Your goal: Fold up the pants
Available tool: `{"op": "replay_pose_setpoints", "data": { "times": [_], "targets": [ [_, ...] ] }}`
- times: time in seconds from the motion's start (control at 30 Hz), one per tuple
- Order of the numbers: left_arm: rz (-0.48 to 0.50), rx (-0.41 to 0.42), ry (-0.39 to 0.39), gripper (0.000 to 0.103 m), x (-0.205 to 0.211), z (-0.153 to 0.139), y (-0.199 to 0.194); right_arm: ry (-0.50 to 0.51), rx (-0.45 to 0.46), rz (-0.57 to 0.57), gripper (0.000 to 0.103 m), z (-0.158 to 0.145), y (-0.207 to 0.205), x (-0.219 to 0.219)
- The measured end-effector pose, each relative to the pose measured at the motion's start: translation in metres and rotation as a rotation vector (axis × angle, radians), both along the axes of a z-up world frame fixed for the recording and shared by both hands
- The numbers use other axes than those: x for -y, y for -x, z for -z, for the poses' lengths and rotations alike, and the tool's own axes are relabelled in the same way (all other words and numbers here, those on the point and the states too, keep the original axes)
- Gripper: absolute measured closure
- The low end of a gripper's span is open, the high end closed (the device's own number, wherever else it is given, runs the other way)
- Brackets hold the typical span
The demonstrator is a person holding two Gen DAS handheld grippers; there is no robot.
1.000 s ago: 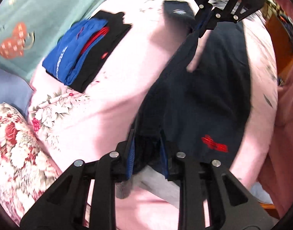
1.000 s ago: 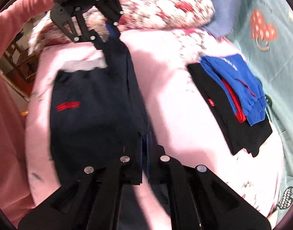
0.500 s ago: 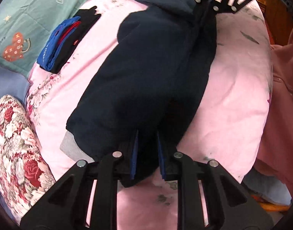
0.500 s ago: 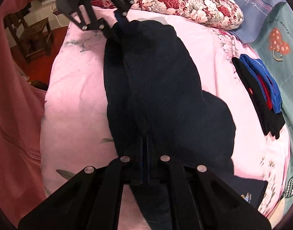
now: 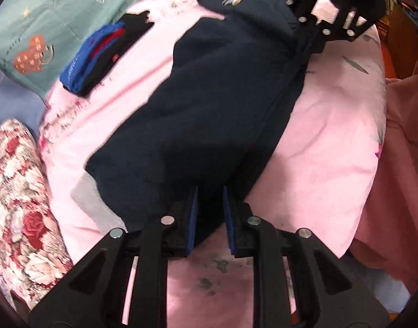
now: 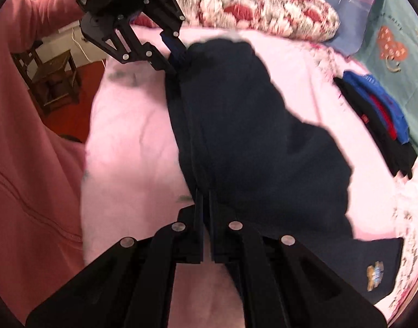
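Dark navy pants [image 5: 222, 95] lie lengthwise on the pink bedsheet [image 5: 318, 150], one half laid over the other. My left gripper [image 5: 209, 194] is shut on one end of them, with dark cloth pinched between its blue pads. It also shows in the right wrist view as the left gripper [image 6: 179, 65], at the far end of the pants [image 6: 250, 136]. My right gripper [image 6: 206, 191] holds the other end; its jaws are opening by a narrow slit with the cloth edge still between the tips. In the left wrist view the right gripper [image 5: 310, 52] sits at the top right.
A folded stack of blue, red and black clothes [image 5: 99, 57] lies on the bed's far side. Another navy garment with a badge [image 6: 373, 268] lies beside the pants. A floral pillow [image 5: 14, 205] is at the bed's head. A person's pink sleeve [image 6: 23, 136] and a wooden stool [image 6: 55, 79] are beyond the bed's edge.
Both grippers came down with the pants, which hung spread with a red logo showing and now lie doubled over on the bed. Over the last half second almost nothing moved.
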State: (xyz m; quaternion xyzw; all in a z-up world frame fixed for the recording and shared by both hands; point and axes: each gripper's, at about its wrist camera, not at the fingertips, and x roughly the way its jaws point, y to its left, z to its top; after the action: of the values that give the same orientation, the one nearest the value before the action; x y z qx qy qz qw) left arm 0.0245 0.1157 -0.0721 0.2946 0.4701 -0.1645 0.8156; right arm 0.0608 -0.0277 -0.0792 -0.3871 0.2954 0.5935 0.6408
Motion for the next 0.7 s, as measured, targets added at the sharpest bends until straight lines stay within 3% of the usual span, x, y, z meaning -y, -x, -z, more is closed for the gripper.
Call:
{"op": "replay_pose_setpoints", "data": {
  "times": [0.07,0.13,0.17,0.23,0.33,0.43,0.53,0.63,0.7],
  "targets": [
    [-0.030,0.032,0.025,0.084,-0.006,-0.019,0.004,-0.026,-0.011,0.007,0.094,-0.013,-0.001,0.000],
    [-0.072,0.088,0.065,0.067,-0.018,-0.039,0.009,-0.160,-0.011,0.007,0.065,-0.041,0.003,-0.001],
    [-0.128,0.113,0.085,0.048,-0.029,-0.047,0.007,-0.210,-0.004,0.009,0.054,-0.048,0.005,-0.002],
    [-0.250,0.128,0.124,0.045,-0.055,-0.053,-0.001,-0.296,-0.016,-0.018,0.054,-0.061,0.011,-0.017],
    [-0.428,0.031,0.247,0.046,-0.095,-0.042,-0.017,-0.316,-0.002,-0.060,0.054,-0.058,0.016,-0.050],
    [-0.547,-0.056,0.396,0.046,-0.123,-0.028,-0.023,-0.260,0.035,-0.043,0.054,-0.041,0.009,-0.091],
    [-0.623,-0.114,0.563,0.046,-0.143,-0.017,-0.027,-0.180,0.009,0.006,0.054,-0.026,-0.010,-0.118],
    [-0.661,-0.176,0.696,0.048,-0.154,-0.003,-0.034,-0.123,-0.053,0.009,0.071,-0.018,-0.023,-0.131],
    [-0.654,-0.186,0.721,0.052,-0.153,0.001,-0.037,-0.116,-0.071,0.012,0.089,-0.024,-0.025,-0.130]
  ]
}}
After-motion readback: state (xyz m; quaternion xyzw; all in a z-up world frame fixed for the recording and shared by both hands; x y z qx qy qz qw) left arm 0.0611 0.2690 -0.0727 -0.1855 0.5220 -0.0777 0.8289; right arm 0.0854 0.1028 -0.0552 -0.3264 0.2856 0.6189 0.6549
